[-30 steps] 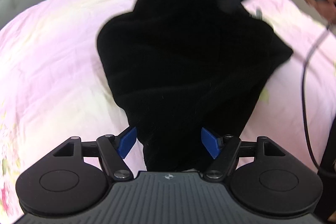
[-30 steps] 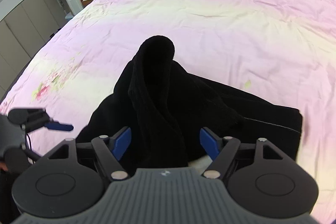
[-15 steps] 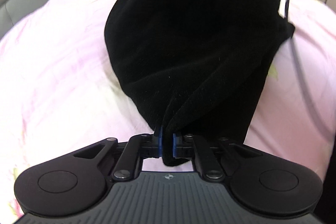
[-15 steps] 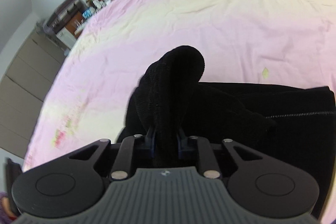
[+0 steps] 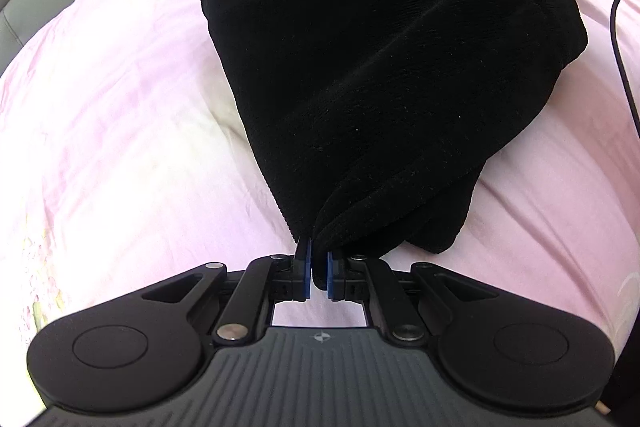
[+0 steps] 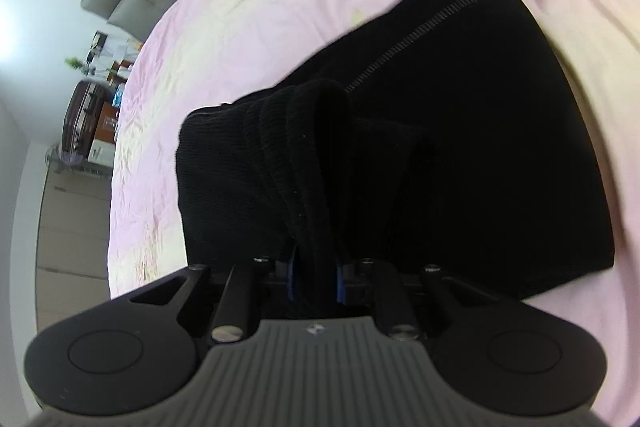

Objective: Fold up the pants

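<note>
The left tool point(image 5: 319, 275) is clenched on a bunched edge of the black pants point(image 5: 384, 67), which drape over the pink bed point(image 5: 120, 107). The right tool point(image 6: 315, 277) pinches a ribbed fold, perhaps the waistband, though its blue pads are mostly buried in cloth.

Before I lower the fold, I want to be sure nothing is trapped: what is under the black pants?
Around the black pants only the pink bedsheet shows. Both grippers, left and right, pinch the cloth. The sheet directly beneath it is covered, so anything there cannot be seen.
</note>
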Demonstrator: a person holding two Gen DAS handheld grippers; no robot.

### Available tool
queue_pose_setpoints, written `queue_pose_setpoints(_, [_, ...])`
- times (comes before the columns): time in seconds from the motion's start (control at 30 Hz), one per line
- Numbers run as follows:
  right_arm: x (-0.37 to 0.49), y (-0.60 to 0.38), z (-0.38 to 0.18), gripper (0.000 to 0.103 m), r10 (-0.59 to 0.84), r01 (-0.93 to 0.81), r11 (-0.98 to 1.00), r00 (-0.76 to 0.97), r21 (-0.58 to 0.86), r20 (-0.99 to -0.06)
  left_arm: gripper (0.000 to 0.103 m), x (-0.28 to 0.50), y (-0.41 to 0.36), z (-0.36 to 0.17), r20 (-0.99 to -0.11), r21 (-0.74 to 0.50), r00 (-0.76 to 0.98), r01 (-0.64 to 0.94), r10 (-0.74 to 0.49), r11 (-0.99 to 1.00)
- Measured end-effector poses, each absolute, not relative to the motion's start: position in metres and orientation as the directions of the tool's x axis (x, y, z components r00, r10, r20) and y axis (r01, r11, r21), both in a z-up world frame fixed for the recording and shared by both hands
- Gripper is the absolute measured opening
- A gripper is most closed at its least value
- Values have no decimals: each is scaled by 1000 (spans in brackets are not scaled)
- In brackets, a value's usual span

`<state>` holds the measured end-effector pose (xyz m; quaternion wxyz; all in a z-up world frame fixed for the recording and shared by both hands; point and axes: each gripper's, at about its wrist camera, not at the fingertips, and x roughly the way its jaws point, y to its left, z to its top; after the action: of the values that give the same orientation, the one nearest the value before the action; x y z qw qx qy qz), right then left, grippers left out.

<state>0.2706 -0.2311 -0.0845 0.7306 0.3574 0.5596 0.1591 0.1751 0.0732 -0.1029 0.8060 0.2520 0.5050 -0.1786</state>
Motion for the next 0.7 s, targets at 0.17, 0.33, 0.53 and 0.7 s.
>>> queue_pose_setpoints(0.17, [253,-227,-50,13,734,137,574,353,808,-581,7,176,70,-95,-902,244,432,544,-18,803])
queue_pose_setpoints(0.33, [244,-228,-54,12,674,133,639,379,758,-634,7,172,52,-99,-905,280,424,586,6,760])
queue_pose_setpoints(0.53, [248,-245,-97,22,654,193,647,357,737,-667,7,180,39,-99,-924,285,380,608,44,741])
queue_pose_setpoints(0.7, [239,-258,-69,62,586,128,742,354,658,-729,8,181,47,-87,-953,258,289,619,90,742])
